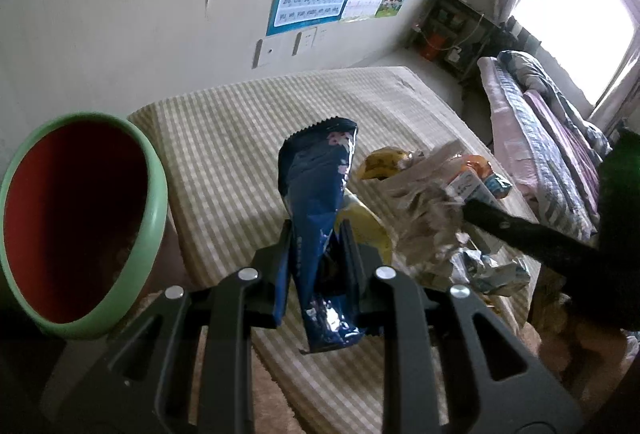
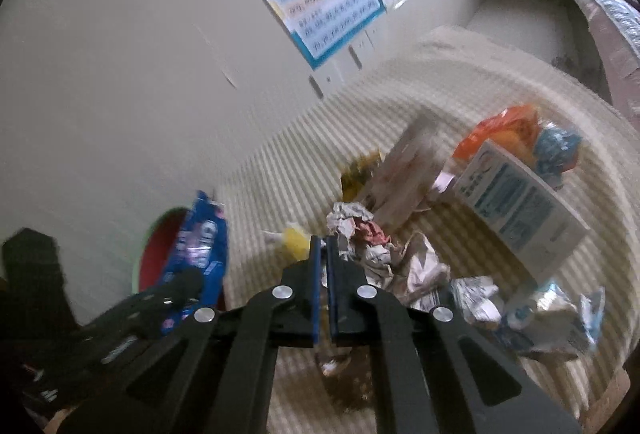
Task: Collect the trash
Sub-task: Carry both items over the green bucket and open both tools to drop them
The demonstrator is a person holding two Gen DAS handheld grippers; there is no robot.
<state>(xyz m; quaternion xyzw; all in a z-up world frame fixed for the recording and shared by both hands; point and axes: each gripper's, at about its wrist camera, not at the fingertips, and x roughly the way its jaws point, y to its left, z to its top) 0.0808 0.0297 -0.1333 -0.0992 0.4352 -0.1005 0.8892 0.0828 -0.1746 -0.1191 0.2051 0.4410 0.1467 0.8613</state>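
Striped tablecloth [image 1: 224, 154] below, left gripper [image 1: 316, 234] raised, clamping blue wrapper [image 1: 316, 202] beside green-rimmed bin [image 1: 158, 194], right gripper [image 2: 323, 246] nearly closed over litter, grasp unclear

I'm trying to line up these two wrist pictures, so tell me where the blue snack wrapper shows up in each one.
Left wrist view: the blue snack wrapper stands centre frame, clamped in the left gripper.
Right wrist view: it shows at lower left, in front of the bin.
Shared landmark: the green-rimmed red bin, left in both views.
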